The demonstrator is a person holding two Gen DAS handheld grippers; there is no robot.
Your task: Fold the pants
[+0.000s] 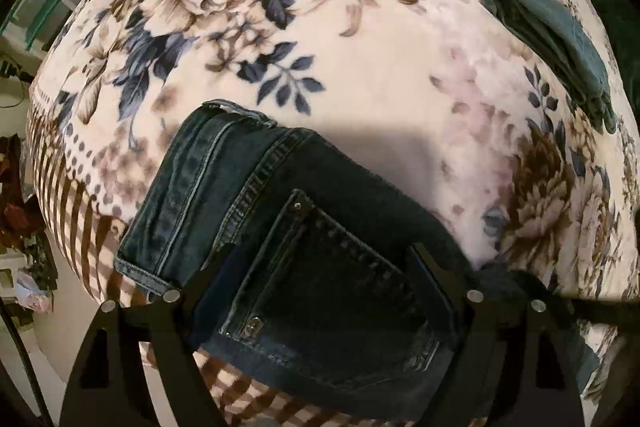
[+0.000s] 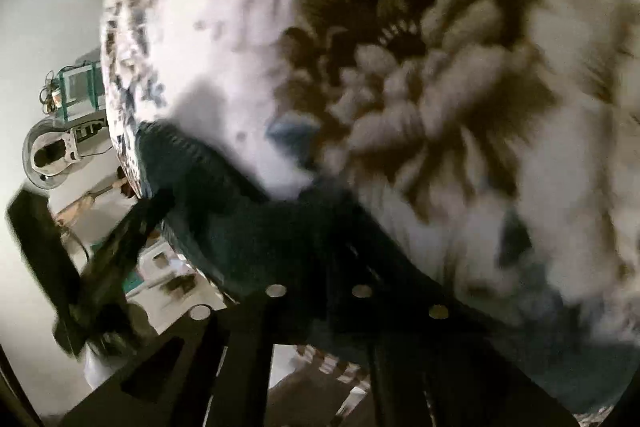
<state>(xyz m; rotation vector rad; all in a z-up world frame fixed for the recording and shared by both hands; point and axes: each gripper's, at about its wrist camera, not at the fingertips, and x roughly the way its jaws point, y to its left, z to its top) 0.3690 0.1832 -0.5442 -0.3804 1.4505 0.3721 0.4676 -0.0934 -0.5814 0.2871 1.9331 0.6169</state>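
1. Dark blue denim: the jeans [image 1: 304, 227] lie folded on the floral blanket [image 1: 380, 75], near its striped edge; back pocket with rivets faces up, hems stacked at the far-left end of the bundle.
2. My left tongs [image 1: 320, 267] stand spread wide over the pocket end of the jeans. One finger [image 1: 212, 267] sits at the left side of the pocket, the other at its right. Jaws apart, nothing pinched between them.
3. My right tongs [image 2: 320, 255]: view is motion-blurred. Fingers appear drawn close together over dark denim [image 2: 248, 227]. I cannot tell whether cloth is actually clamped or the tips merely rest on it.
4. Right wrist view shows the jeans running from lower centre up-left along the blanket [image 2: 400, 27] edge; a large brown flower print fills the frame beyond.
5. A second garment, folded teal-grey pants [image 1: 552, 31], lies on the blanket at far right, well apart from the jeans.
6. Off the bed at left: a green-framed rack [image 1: 36, 11], with floor clutter below it.
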